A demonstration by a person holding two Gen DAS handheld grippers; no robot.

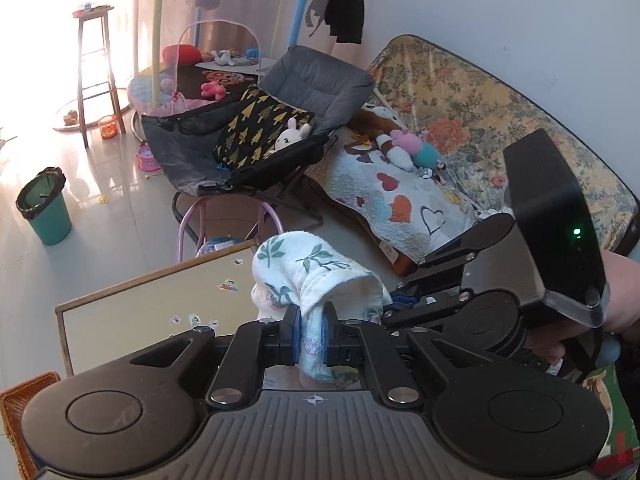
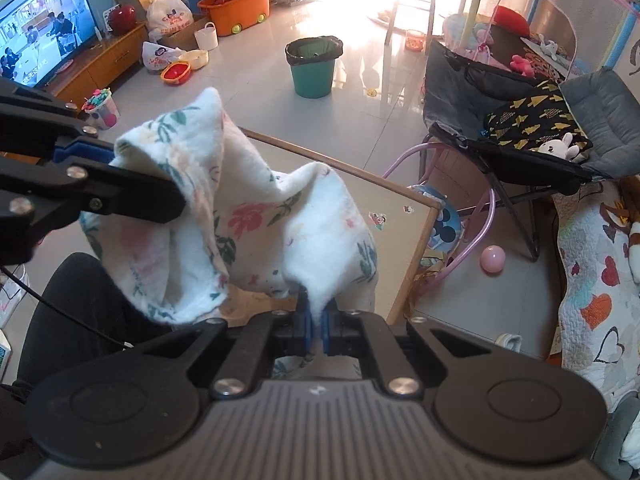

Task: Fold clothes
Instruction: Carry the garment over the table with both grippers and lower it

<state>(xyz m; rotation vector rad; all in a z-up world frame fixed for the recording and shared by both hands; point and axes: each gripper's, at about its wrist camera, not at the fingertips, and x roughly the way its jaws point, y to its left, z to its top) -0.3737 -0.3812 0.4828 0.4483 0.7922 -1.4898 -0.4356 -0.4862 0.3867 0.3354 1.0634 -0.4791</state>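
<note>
Floral cloth (image 2: 248, 216), white with green leaves and pink blooms, hangs in the air above the small table (image 2: 360, 196), gathered into loose folds between the two tools and not lying flat anywhere. Left gripper (image 1: 311, 334) has its blue pads pinched tight on one bunched edge, and right gripper (image 2: 314, 326) is likewise clamped on another edge, so the garment is carried by both and sags in a pouch between them. As I judge it, the step in hand is the lift and spread before the first fold, with the folding proper not yet begun. The next move calls for drawing the two held edges apart until the fabric is taut, then lowering it square onto the tabletop without letting a corner double under. Space is tight: the tabletop is small, with stickers on it, and its far corner sits just beside a pink-framed child's chair (image 2: 452, 224). A black cable (image 2: 60, 308) runs past a dark-clothed knee (image 2: 80, 304) below the cloth and could snag. Farther out stand a grey folding chair (image 1: 288, 120) with a patterned cushion and a toy rabbit, a floral sofa (image 1: 472, 92), a green bin (image 2: 312, 66) and a pink ball (image 2: 493, 260).
</note>
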